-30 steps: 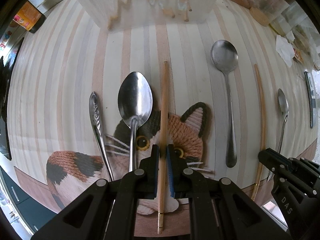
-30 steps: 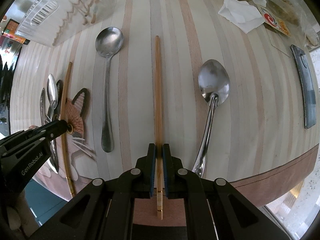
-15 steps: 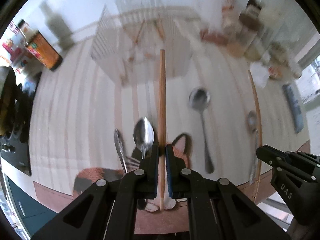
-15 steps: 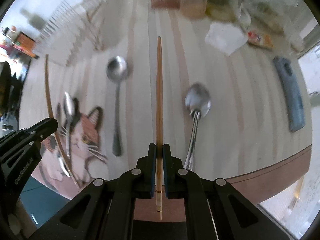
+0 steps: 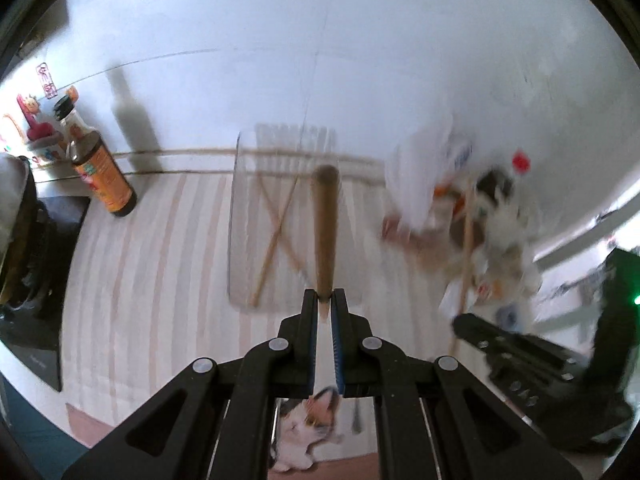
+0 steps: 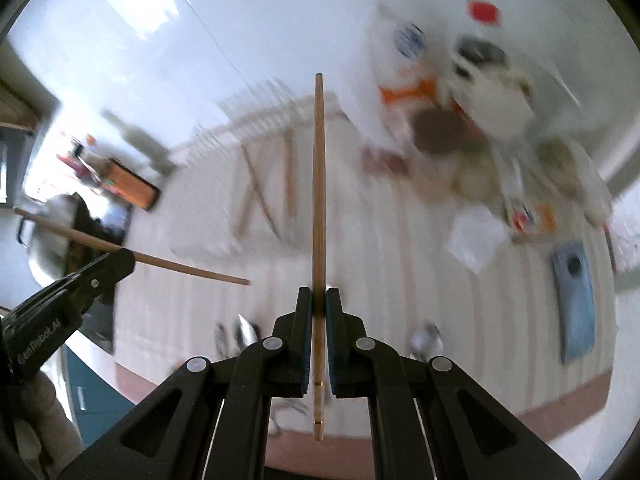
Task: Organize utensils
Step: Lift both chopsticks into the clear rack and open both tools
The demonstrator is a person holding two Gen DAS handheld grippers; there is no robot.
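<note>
3 chopsticks (image 5: 276, 220) in rack (image 5: 240, 240).

White wall (image 5: 320, 60); striped tabletop (image 5: 160, 280); daylight glare.

Only thing I can actually read is "GenRobot.AI", white lettering down the side of the black plastic left gripper (image 6: 120, 258) in my right wrist view; the orange label on the dark glass sauce bottle (image 5: 100, 168) is too blurry to make out
</note>
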